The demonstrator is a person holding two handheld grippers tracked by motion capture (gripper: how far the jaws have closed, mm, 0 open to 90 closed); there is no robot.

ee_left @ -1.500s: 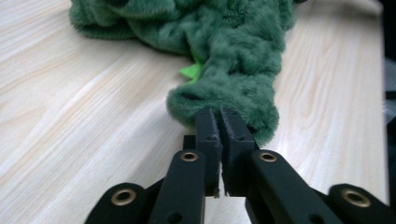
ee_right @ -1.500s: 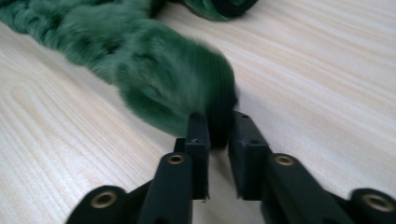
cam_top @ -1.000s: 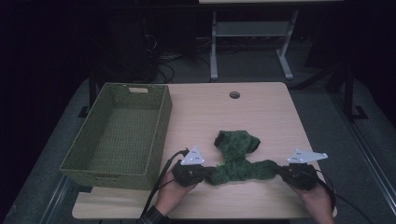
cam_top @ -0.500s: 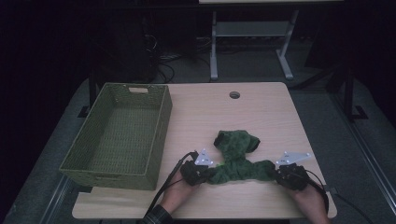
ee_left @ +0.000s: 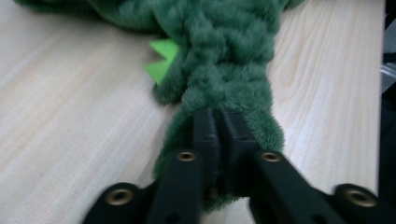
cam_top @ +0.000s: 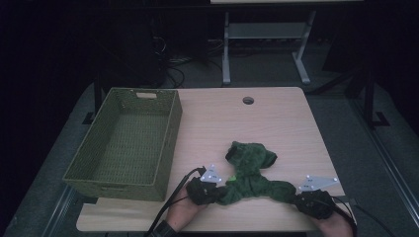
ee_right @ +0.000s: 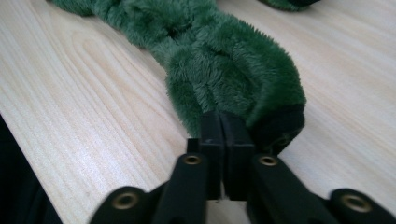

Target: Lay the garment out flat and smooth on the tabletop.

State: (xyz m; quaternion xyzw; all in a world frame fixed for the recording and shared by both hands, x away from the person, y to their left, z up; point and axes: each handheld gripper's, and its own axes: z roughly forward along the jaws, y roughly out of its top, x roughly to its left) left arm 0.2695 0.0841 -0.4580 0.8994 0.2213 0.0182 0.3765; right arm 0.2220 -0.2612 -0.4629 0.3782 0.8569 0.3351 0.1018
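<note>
A dark green plush toy lies sprawled on the wooden table near its front edge. My left gripper holds the toy's left end. In the left gripper view the jaws pinch the fur, and they have just been opening slightly with the fur still between them. A bright green felt tag sticks out of the fur beside them. My right gripper holds the toy's right end. In the right gripper view its jaws are shut on the fur next to a black-tipped end.
A green woven basket stands on the left half of the table with nothing in it. A round cable hole sits near the table's far edge. A metal stand is on the floor beyond the table.
My right gripper has drawn back toward the near edge of the table with the toy's end in it. The left gripper has shifted only slightly.
</note>
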